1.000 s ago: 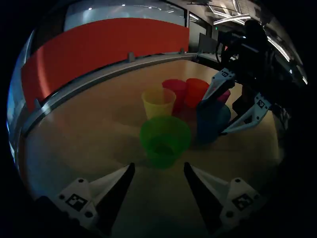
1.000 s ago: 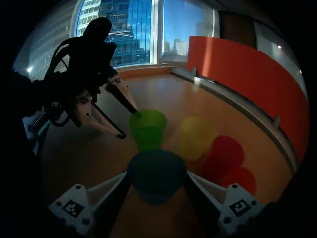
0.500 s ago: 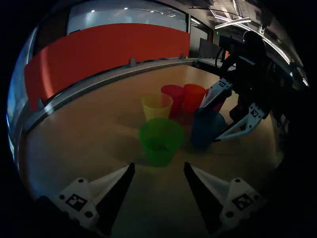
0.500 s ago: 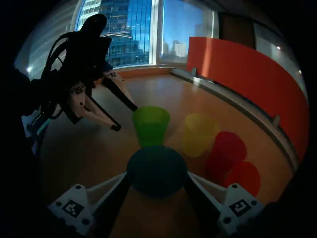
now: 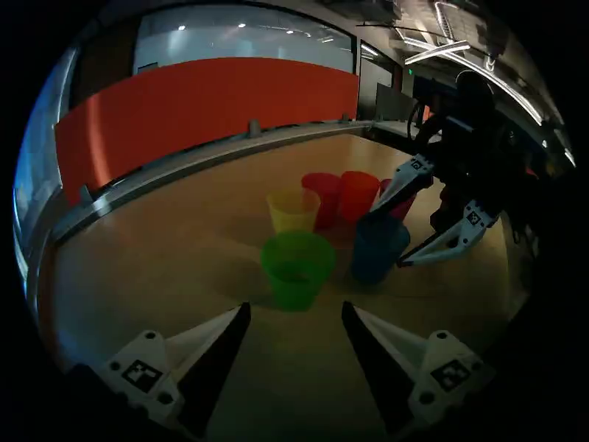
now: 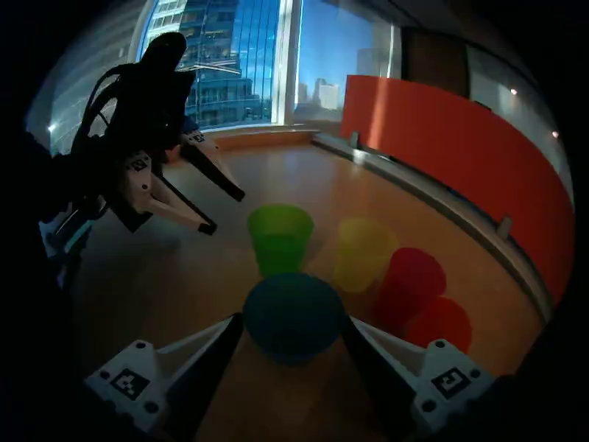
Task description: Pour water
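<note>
**On the light wooden tabletop (image 5: 184,221): cups clustered, blue one between right fingers**

In the left gripper view, the left gripper (image 5: 294,309) is held spread wide and empty, just short of the translucent green plastic cup (image 5: 298,265). Behind it the yellow plastic cup (image 5: 293,210), red plastic cup (image 5: 322,193) and orange plastic cup (image 5: 357,193) are grouped. The blue plastic cup (image 5: 377,247) is closely flanked by the right gripper (image 5: 389,237); squeeze cannot be told.

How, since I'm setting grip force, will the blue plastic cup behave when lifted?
The translucent blue plastic cup looks thin-walled, so it is probably light and easily dented by the right hand-held gripper, whose fingers flank it. Its smooth, tapered sides might slide in the grip. I cannot see water inside; if filled, it could slosh.
</note>
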Available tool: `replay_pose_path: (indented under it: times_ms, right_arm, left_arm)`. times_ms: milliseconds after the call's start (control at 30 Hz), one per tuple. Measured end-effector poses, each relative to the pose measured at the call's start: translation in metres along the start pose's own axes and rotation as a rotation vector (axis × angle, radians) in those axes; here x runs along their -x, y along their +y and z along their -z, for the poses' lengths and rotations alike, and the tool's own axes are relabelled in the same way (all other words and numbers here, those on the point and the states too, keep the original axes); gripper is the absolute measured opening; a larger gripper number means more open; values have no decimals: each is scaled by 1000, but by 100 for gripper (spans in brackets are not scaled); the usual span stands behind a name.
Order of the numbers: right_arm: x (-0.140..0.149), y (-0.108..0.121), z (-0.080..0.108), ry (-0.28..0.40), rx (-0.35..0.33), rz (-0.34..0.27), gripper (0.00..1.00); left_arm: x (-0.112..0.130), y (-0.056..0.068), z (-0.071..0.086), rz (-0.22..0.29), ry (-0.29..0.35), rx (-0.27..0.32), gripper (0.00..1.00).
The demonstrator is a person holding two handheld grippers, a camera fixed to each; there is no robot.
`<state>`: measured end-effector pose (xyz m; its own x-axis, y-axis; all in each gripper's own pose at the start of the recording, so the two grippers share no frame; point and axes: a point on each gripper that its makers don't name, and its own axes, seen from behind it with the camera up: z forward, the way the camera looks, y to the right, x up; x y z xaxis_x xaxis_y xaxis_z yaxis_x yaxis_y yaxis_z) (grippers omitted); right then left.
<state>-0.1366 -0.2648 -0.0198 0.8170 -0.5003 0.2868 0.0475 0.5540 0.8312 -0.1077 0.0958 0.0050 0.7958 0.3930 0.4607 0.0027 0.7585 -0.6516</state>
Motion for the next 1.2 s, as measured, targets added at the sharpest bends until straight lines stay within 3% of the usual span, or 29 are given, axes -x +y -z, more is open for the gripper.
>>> replay_pose_path:
  times_ms: [433, 700, 1000, 1200]
  right_arm:
    - [-14, -8, 45, 84, 63, -19, 100]
    - [-17, -3, 79, 140, 132, -40, 100]
    - [-23, 2, 109, 195, 192, -83, 100]
    - [-37, 16, 131, 265, 276, -111, 100]
  left_arm:
    - [-16, 5, 31, 18, 108, -77, 92]
    - [-32, 6, 52, 43, 206, -130, 92]
    - [-39, 15, 60, 72, 279, -154, 92]
    - [-56, 13, 71, 77, 349, -187, 92]
